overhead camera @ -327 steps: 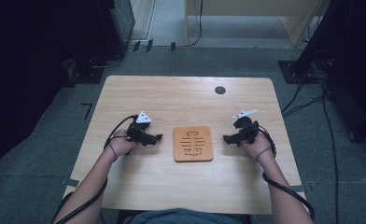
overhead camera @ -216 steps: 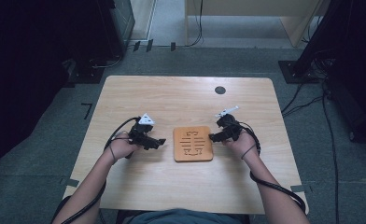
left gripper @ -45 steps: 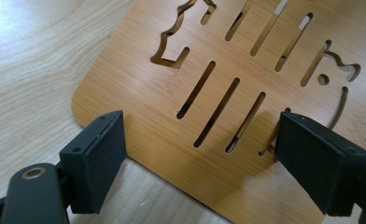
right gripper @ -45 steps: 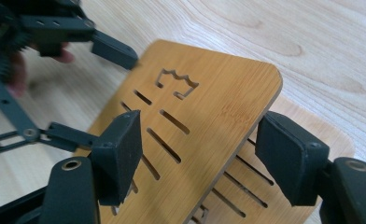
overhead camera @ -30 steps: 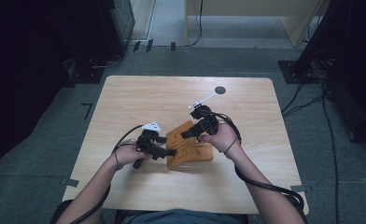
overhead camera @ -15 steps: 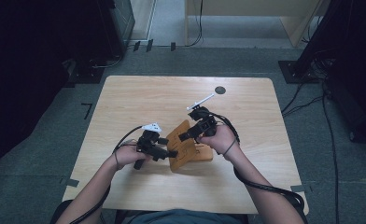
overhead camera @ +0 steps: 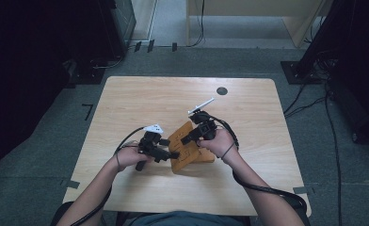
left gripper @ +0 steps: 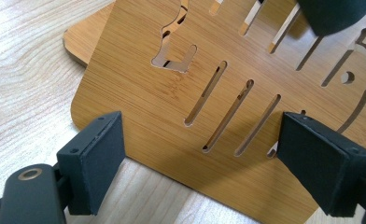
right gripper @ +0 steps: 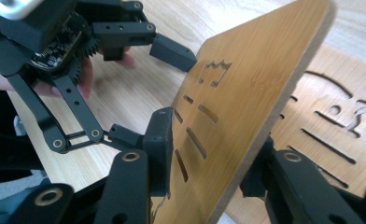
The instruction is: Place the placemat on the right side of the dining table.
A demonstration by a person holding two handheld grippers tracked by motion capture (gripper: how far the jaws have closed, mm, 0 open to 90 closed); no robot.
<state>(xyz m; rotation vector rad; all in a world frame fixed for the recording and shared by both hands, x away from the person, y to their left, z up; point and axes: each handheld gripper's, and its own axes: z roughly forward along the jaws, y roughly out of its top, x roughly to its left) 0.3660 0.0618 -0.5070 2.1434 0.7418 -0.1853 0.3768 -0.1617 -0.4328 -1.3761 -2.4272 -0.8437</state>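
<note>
A pale wooden bench (overhead camera: pixel 140 101) stands on grey carpet, with dark equipment and cables in the shadows around it. Near the bench's middle, toward the person's side, lie two slotted bamboo boards, one on the other. The upper board (right gripper: pixel 246 107) is tipped up on edge, its lower side apparently still near the lower board (right gripper: pixel 330 135), which lies flat on the wood (its cut-out slots and curls show plainly in the right gripper view).

The right gripper (right gripper: pixel 209 163) has its jaws closed on the upper board, one pad on each face, pinching its thickness. That grip looks chosen to hinge the board upward, since a thin flat panel gives no purchase from above until one edge is raised.

The left gripper (left gripper: pixel 200 158) comes in low from the other side with its jaws spread wide, holding nothing. In its own view the pads straddle the corner region of a slotted panel, close to it, but I cannot tell whether either touches. Its posture suggests it is ready either to take the raised board or to steady the one below so that it does not slide.

In the high view both hands sit close together over the boards, cables trailing back toward the person. A small dark disc (overhead camera: pixel 222 91) sits well apart near the far edge.
</note>
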